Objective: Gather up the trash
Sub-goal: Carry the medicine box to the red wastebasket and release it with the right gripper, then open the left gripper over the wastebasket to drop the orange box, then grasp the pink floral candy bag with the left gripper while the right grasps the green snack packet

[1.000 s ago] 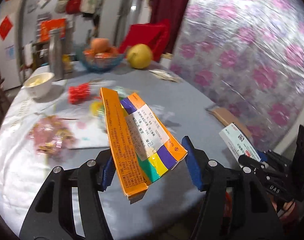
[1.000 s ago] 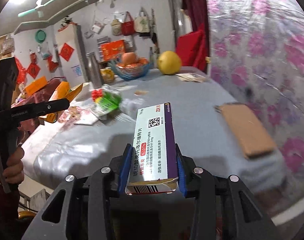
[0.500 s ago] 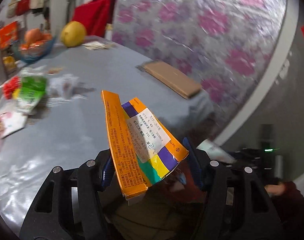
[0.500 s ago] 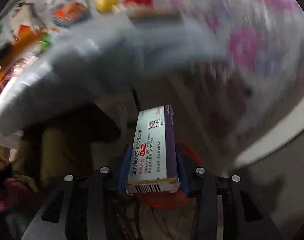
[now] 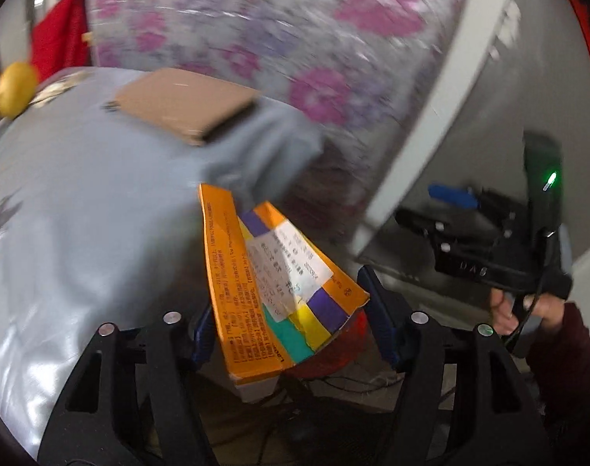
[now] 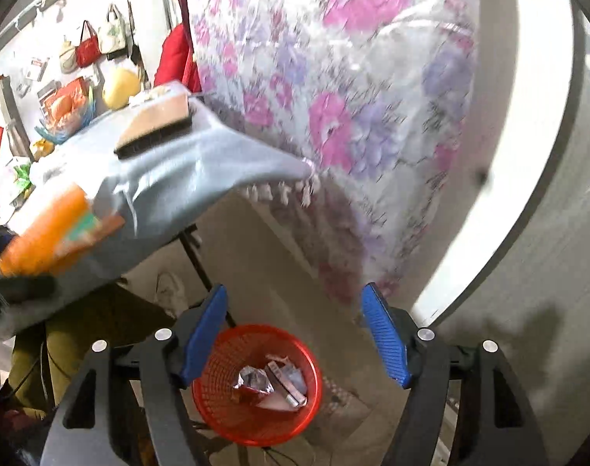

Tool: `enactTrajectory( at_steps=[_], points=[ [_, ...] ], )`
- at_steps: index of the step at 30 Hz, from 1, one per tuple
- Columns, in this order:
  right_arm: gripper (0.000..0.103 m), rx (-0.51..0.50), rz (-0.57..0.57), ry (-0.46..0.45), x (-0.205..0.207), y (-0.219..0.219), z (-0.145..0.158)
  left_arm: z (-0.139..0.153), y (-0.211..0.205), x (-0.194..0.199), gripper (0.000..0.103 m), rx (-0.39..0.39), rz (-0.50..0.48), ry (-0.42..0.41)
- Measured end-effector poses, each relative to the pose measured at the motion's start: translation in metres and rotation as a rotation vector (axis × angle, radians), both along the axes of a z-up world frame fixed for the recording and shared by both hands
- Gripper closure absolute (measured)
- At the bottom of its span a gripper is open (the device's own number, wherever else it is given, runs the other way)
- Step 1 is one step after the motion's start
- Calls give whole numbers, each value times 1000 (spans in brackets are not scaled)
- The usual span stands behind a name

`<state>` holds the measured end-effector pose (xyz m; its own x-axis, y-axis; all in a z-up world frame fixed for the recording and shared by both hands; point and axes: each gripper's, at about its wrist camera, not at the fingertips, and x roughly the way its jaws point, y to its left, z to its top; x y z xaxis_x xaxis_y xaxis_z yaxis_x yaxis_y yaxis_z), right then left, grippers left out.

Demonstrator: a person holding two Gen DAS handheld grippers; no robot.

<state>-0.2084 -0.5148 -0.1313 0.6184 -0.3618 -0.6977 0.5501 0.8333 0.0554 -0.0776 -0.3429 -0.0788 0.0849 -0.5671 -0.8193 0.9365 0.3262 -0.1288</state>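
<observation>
Right gripper [image 6: 293, 336]: jaws just opened, wide apart, nothing between them; hanging directly above the red mesh bin [image 6: 256, 384], wrappers and a small box already lying inside. Left gripper [image 5: 291, 320]: jaws just eased wider but the pads seem clamped on the crumpled orange carton [image 5: 273, 291], near the grey-clothed table [image 5: 81, 213] edge, bin red glimpsed underneath. Carton likely light, thin card, partly crushed, springy; best held across flat faces, mid-body.

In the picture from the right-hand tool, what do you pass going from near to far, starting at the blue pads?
right gripper, jaws open and empty → red basket on the floor → brown box at the table's edge → yellow fruit → hanging bags on the far wall.
</observation>
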Motion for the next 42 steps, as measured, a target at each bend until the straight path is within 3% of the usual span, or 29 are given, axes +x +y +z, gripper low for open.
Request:
enactTrajectory(
  at_steps=[4,11,20,35,42],
  points=[
    [32,-29,4,-23,0,1,8,-15,-14,-14,18,56,-24,-38],
    [30,-31,73,-73,8,19,27,2,15,-2,10,7,55,-104],
    [24,2,201,-119,37,62,41,30,78,29,8,-48,305,-261],
    [16,6,413,-165,101,152,77,52,183,58,7,-117,574,-375],
    [16,-3,505,-138,146,195,84,49,221,83,7,-115,669,-374]
  ],
)
